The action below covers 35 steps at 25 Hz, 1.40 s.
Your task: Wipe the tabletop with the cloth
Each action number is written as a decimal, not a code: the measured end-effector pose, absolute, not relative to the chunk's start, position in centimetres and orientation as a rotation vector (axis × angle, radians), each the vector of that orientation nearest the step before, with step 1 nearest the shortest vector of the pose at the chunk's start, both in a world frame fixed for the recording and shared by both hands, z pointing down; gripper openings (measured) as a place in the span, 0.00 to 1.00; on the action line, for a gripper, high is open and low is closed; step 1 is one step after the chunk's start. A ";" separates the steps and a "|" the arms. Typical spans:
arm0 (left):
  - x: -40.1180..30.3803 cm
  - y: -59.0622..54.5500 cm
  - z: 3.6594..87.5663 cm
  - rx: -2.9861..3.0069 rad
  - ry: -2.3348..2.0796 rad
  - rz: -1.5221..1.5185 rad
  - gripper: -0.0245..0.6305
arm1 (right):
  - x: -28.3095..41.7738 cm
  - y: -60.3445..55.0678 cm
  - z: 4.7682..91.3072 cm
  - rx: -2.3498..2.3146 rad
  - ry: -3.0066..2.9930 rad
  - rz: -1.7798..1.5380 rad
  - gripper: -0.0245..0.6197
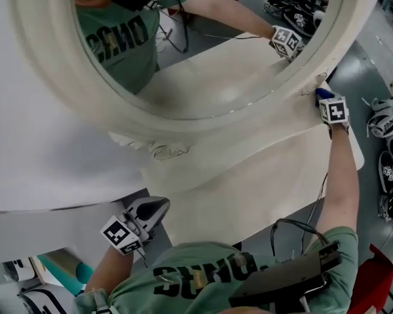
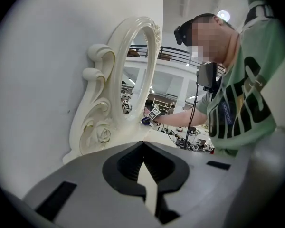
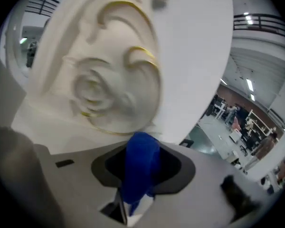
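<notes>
Plain white wall panel is backing an ornate cream oval mirror frame with carved rose scrolls, which is standing upright against it. Smooth grey floor is showing beyond. Long white ceiling strip lights are glowing over a far hall, and a black metal gallery railing is running along above.

cloth blue | tabletop cream | mirror frame cream, gold-edged | shirt green

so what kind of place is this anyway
Probably a big lab or workshop hall, not a home: a table with an ornate mirror stands on a grey floor strewn with gear, and a railed upper gallery shows behind.
</notes>
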<state>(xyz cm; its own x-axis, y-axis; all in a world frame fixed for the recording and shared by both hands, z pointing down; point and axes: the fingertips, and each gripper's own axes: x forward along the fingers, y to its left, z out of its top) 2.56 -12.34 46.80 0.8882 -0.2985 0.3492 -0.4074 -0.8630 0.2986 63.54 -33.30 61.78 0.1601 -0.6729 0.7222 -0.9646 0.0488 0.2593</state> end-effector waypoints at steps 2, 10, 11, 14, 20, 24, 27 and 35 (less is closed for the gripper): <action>0.9 -12.3 45.7 2.698 -0.530 0.371 0.05 | 55.9 -31.8 60.3 1.598 -1.713 0.433 0.24; -13.4 -7.4 42.4 2.760 -0.548 0.278 0.05 | 5.0 -19.5 57.7 1.019 -2.282 0.369 0.24; -15.0 -6.7 42.1 2.763 -0.549 0.272 0.05 | 0.6 -18.6 57.7 0.956 -2.297 0.340 0.24; -18.4 -4.9 40.9 2.783 -0.545 0.255 0.05 | -7.2 -17.4 58.9 0.873 -2.282 0.303 0.24; -19.5 -3.5 39.8 2.809 -0.526 0.251 0.05 | -5.9 -18.4 60.5 0.922 -2.196 0.322 0.24; -13.8 -5.0 40.4 2.808 -0.480 0.270 0.05 | 4.3 -20.0 60.9 1.014 -2.137 0.338 0.24; -7.5 -6.8 41.2 2.797 -0.449 0.295 0.05 | 17.1 -22.2 61.4 1.128 -2.069 0.370 0.24; 4.9 -8.8 46.9 2.726 -0.372 0.329 0.05 | 56.3 -28.4 66.2 1.575 -1.771 0.469 0.24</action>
